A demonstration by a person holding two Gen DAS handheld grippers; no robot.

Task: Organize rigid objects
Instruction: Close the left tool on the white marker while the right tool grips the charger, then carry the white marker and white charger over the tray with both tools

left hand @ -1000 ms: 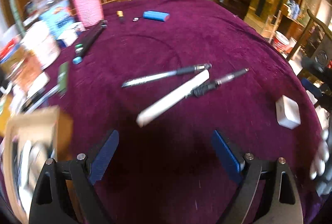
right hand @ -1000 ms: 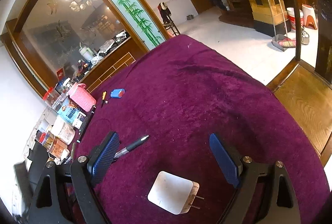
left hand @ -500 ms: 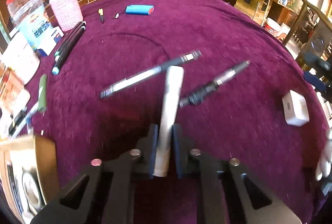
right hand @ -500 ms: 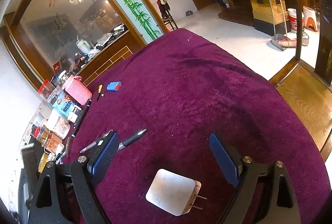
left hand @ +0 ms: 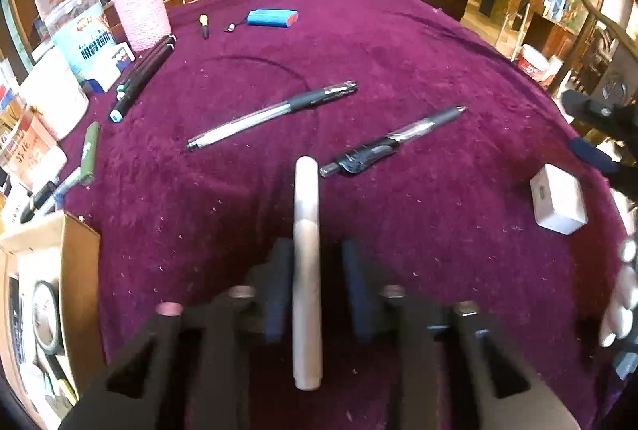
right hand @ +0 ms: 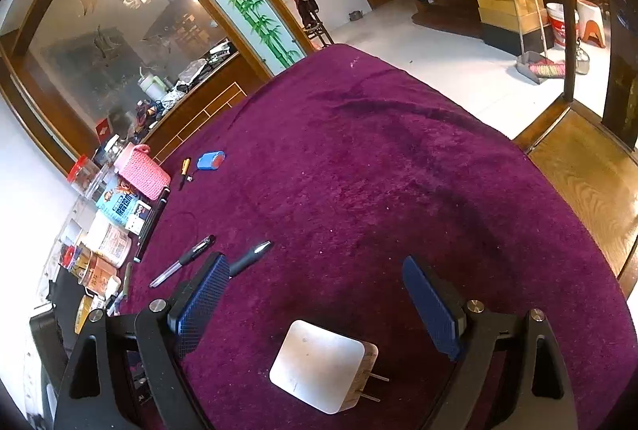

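The left gripper (left hand: pixel 315 254) has its blue-padded fingers (left hand: pixel 279 286) closed on a long white cylindrical marker (left hand: pixel 306 262), which runs straight forward between them and juts past their tips, lifted above the bench (left hand: pixel 398 43) with its purple velvet cloth. Just beyond the marker's tip lies a black retractable pen with a clear barrel (left hand: pixel 392 142), and farther out a clear gel pen with a black grip (left hand: pixel 275 113), both slanting up to the right and apart from each other. To the left, a brown cardboard box (left hand: pixel 79 270) sits at the bench edge with a tape roll inside. Far back stand a pink knitted cup cover (left hand: pixel 140 16) and a blue rectangular battery pack (left hand: pixel 272 18).

The right gripper (right hand: pixel 315 294) holds its blue-padded fingers (right hand: pixel 432 306) spread wide with nothing between the pads. A white square plug charger with two metal prongs (right hand: pixel 319 364) lies on the cloth just below and between them, not touched. Past the left pad, the black retractable pen's tip (right hand: pixel 251 256) pokes out.
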